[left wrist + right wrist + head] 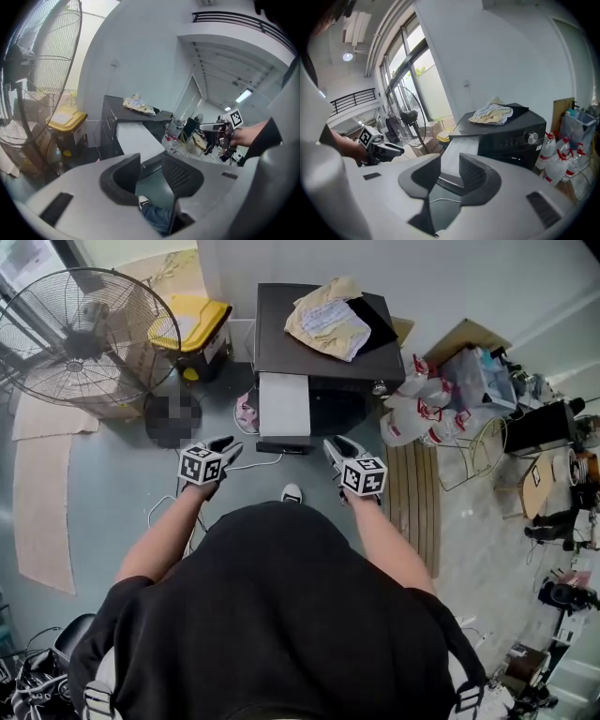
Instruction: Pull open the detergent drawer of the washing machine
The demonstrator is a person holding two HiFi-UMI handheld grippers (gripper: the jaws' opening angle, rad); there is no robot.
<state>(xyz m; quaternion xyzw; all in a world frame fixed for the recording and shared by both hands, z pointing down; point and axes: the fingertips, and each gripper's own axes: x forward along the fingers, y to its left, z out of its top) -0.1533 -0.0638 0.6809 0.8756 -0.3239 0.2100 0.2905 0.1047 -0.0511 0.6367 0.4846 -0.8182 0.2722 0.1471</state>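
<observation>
Though the task is to pull it open, the detergent drawer [284, 404] already looks to be out. It is a white slab projecting from the front of the washing machine [291, 338], beside the control panel, with its long axis running from the machine toward the person. Left gripper [225, 448] and right gripper [336, 450] flank its near end, clear of it, neither plainly nearer. Both point toward the machine. Jaws of each stand parted, gripping nothing. Crumpled cloth [330, 317] lies on the machine top.
</observation>
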